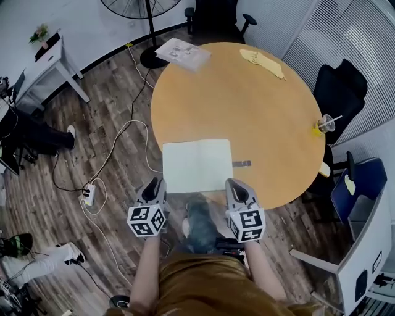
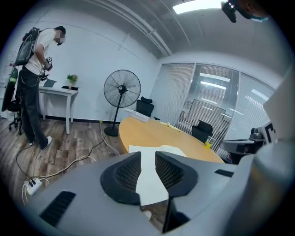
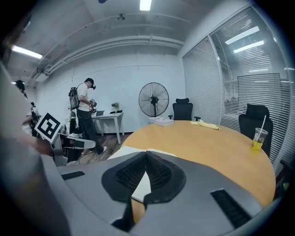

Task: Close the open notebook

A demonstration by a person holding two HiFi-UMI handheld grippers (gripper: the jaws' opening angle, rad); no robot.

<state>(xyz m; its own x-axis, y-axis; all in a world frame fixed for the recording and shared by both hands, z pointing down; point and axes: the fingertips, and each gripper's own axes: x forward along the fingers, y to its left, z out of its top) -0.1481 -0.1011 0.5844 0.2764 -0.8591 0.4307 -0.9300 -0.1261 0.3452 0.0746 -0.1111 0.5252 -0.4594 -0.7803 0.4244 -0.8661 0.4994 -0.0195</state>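
The open white notebook [image 1: 197,165] lies flat at the round tan wooden bench's [image 1: 247,99] near edge, left tongs [image 1: 154,184] spread empty beside its near-left corner, right tongs [image 1: 235,184] pressed together beside its near-right.

Cool, even light falls from ceiling strip lights [image 2: 196,5], bright enough that the worktop [image 1: 247,105] carries only faint, soft shadows. Both gripper views bend strongly toward dark, vignetted corners. The head view looks slightly hazy and curves at its edges.
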